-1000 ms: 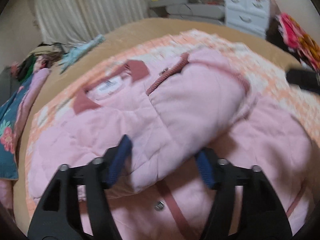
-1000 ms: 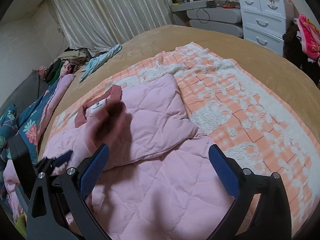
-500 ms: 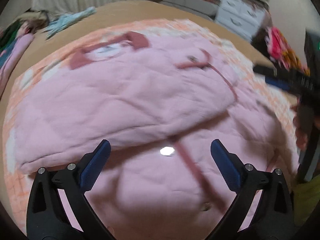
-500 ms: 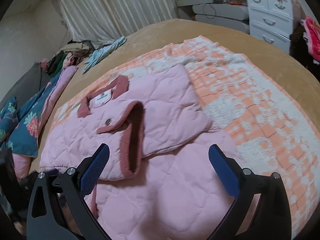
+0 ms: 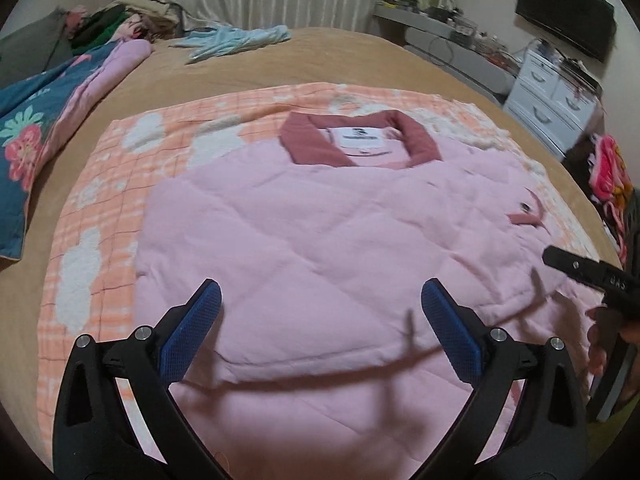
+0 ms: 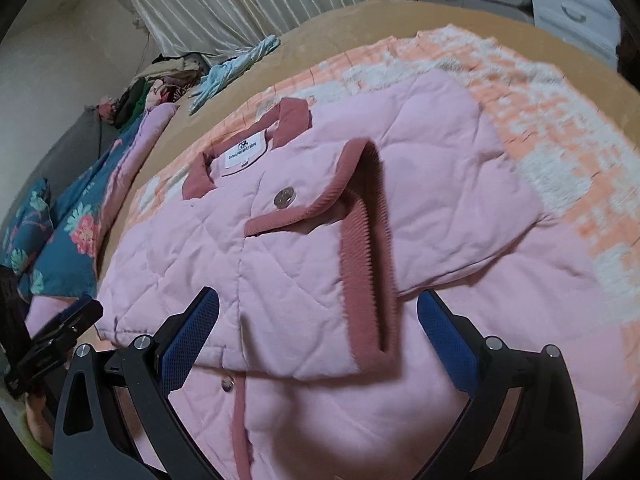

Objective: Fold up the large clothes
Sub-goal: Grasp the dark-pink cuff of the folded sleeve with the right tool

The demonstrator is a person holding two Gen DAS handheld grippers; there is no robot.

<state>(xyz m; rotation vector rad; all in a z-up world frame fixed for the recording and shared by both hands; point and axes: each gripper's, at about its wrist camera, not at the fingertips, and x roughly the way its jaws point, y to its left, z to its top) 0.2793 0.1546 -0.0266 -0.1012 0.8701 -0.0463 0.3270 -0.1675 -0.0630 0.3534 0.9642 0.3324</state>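
A pink quilted jacket (image 5: pixel 320 232) with a dark rose collar (image 5: pixel 304 140) lies flat on an orange-and-white blanket (image 5: pixel 100 216) on the bed. Both sleeves are folded across its front; the ribbed rose cuff (image 6: pixel 360 248) lies on top in the right wrist view. My left gripper (image 5: pixel 320 332) is open and empty above the jacket's lower left part. My right gripper (image 6: pixel 318 340) is open and empty above the folded sleeve (image 6: pixel 288 280). The right gripper also shows at the left wrist view's right edge (image 5: pixel 592 276).
A tan bedspread (image 5: pixel 320 56) covers the bed. A blue floral quilt (image 5: pixel 28 132) and a clothes pile (image 5: pixel 120 20) lie at the far left, with a light blue garment (image 5: pixel 236 40) behind. White drawers (image 5: pixel 556 92) stand to the right.
The left gripper let go of the sleeve, opened wide and drew back toward the jacket's left side. The sleeve now lies flat across the jacket. The right gripper moved closer over the cuff.
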